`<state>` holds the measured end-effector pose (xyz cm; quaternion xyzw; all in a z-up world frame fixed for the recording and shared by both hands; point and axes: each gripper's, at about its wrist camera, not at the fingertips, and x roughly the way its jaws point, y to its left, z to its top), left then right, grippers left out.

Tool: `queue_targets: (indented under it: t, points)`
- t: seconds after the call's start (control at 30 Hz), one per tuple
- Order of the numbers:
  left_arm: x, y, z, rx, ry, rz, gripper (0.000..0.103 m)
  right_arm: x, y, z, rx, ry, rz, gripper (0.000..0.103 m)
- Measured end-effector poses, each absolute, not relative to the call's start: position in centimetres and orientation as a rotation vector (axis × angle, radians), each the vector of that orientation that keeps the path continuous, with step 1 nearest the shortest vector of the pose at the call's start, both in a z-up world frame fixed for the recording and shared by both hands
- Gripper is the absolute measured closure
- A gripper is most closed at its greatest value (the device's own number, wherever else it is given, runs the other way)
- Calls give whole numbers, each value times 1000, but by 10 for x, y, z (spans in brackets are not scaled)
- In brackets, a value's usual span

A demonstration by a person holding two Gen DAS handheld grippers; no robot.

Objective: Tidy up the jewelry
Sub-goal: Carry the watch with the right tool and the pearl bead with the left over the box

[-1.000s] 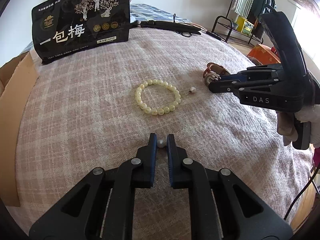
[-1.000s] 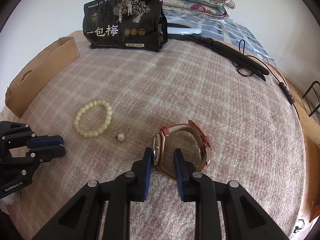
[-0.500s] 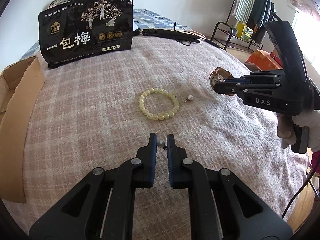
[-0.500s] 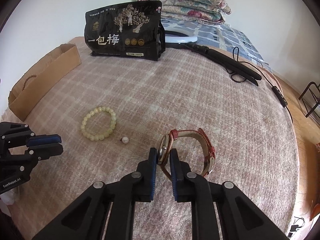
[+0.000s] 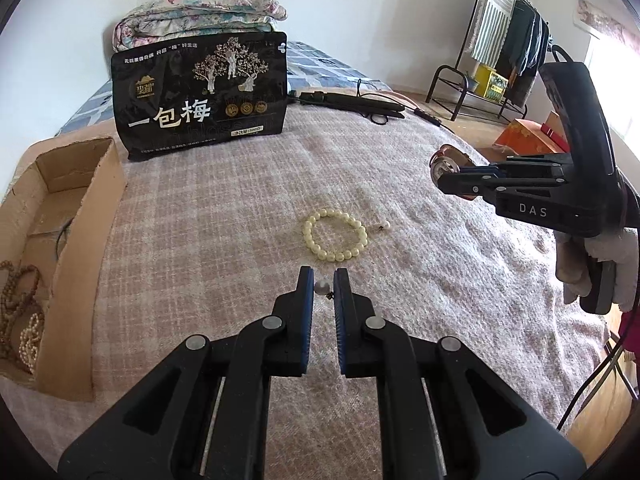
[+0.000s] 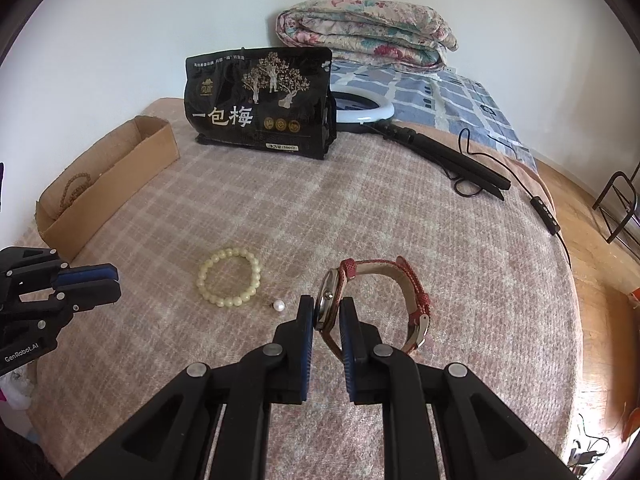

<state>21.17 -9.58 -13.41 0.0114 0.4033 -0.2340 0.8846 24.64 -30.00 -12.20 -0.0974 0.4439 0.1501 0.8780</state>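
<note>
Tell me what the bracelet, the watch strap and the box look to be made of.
Bracelet: pale yellow round beads, glossy and slightly translucent, so likely jade, stone or resin; can't tell which.
Watch strap: red, pebbled outside, tan lining, probably leather or imitation.
Box: plain brown cardboard, matte, with raw cut edges.

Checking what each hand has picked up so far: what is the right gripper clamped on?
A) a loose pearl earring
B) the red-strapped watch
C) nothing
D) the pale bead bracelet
B: in the right wrist view the right gripper has its jaws closed on the case of the red-strapped watch, while the pale bead bracelet lies apart on the blanket.
</note>
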Motion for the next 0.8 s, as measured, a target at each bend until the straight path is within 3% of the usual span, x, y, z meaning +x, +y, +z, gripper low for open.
queue_targets:
  t: [0.8]
  points:
    - [207, 27, -93, -49, 753, -303, 95, 253, -179, -70, -234, 830, 459, 92]
